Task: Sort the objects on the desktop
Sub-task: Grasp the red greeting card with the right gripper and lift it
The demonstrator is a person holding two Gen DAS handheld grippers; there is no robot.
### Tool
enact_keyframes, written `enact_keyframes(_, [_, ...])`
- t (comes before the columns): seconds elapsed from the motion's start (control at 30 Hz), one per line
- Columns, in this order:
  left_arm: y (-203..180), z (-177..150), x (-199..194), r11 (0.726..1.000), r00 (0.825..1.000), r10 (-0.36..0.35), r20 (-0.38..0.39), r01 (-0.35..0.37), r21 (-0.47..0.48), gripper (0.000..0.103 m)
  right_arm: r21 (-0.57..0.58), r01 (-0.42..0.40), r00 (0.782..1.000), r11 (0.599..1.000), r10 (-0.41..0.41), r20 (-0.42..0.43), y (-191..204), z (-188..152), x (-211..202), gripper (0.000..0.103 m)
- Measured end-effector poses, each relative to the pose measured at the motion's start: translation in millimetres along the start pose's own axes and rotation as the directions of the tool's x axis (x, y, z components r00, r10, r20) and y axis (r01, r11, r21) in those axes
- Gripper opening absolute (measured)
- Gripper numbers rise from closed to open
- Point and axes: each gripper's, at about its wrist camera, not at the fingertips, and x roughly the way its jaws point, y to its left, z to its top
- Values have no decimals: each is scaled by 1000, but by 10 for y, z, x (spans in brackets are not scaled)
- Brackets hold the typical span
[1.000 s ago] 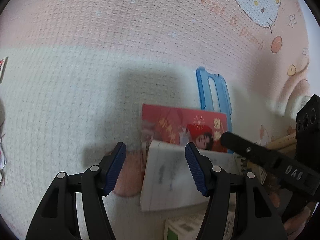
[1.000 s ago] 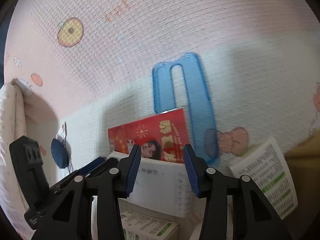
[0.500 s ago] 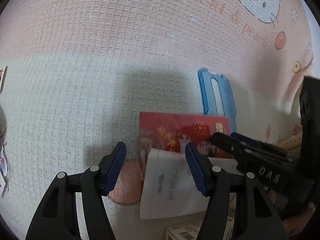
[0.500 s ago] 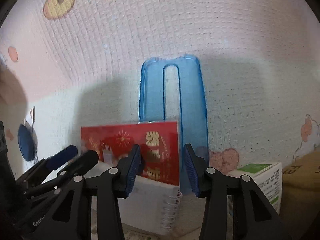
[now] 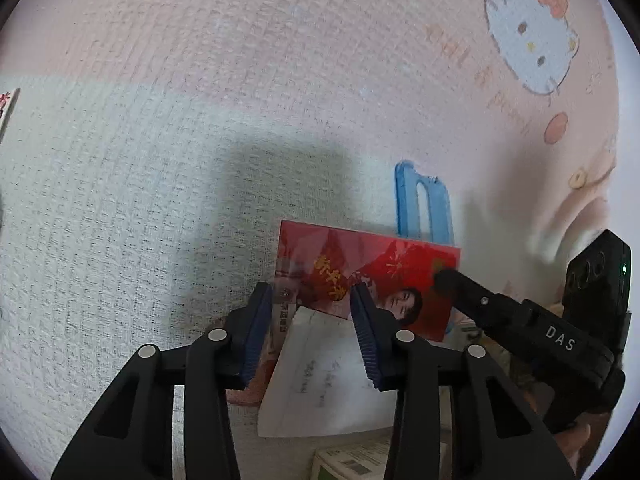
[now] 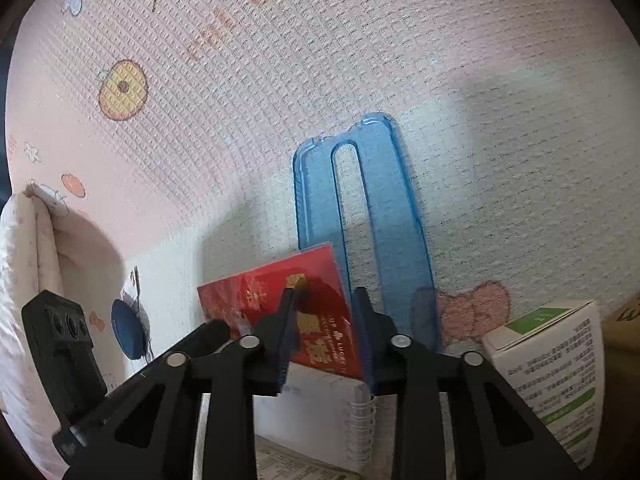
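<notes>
Red and glossy, the card packet (image 6: 280, 304) sits at the middle of both wrist views, its long axis running side to side across the waffle-weave cloth (image 5: 160, 160) that covers the tabletop. It is tilted: in the right wrist view its right end lifts up toward the blue plastic case (image 6: 384, 208), whose long axis runs away from the camera, slotted end farthest. The packet's lower edge overlaps a white spiral notebook (image 6: 320, 412), coil at the right in that view.

The right gripper (image 6: 324, 320) has just been closing, and its jaws stand narrow around the packet's right end, one finger on the printed face and the other at the edge; whether both pads press firmly I cannot tell. The left gripper (image 5: 312, 320) has also just been closing, to a medium gap, with the packet's left corner between the blue pads (image 5: 256, 328) but not clearly squeezed.

A green-and-white box (image 6: 556, 360) stands to the right of the case, near it. A cartoon cat print (image 5: 532, 32) marks the pink part of the cloth.
</notes>
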Motion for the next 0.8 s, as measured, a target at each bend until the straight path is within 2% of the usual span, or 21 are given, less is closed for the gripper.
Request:
enact_keyframes(0.17, [-161, 32, -300, 999, 996, -30, 89, 26, 38, 44, -43, -45, 994, 998, 49, 98, 220, 82, -299, 21])
enact_keyframes(0.2, [-229, 55, -398, 998, 993, -27, 115, 20, 62, 44, -59, -52, 991, 997, 59, 123, 184, 85, -439, 21])
enact_keyframes(0.3, [-368, 99, -615, 994, 983, -33, 179, 14, 104, 44, -109, -51, 982, 993, 70, 175, 430, 91, -625, 21])
enact_keyframes(0.4, [-389, 101, -869, 993, 973, -75, 218, 54, 101, 44, -152, -54, 970, 987, 88, 227, 636, 60, -819, 21])
enact_keyframes(0.53, [-407, -58, -1053, 991, 977, -119, 180, 105, 87, 44, -170, 16, 980, 985, 18, 200, 758, -67, -1042, 21])
enact_keyframes(0.63, [-456, -256, -1073, 991, 986, -80, 147, 63, 117, 44, -145, 0, 987, 989, 23, 157, 623, -260, -1185, 21])
enact_keyframes(0.8, [-416, -631, -1035, 986, 998, -3, 59, -7, 164, 44, -144, 49, 997, 988, -39, 69, 483, -727, -1088, 21])
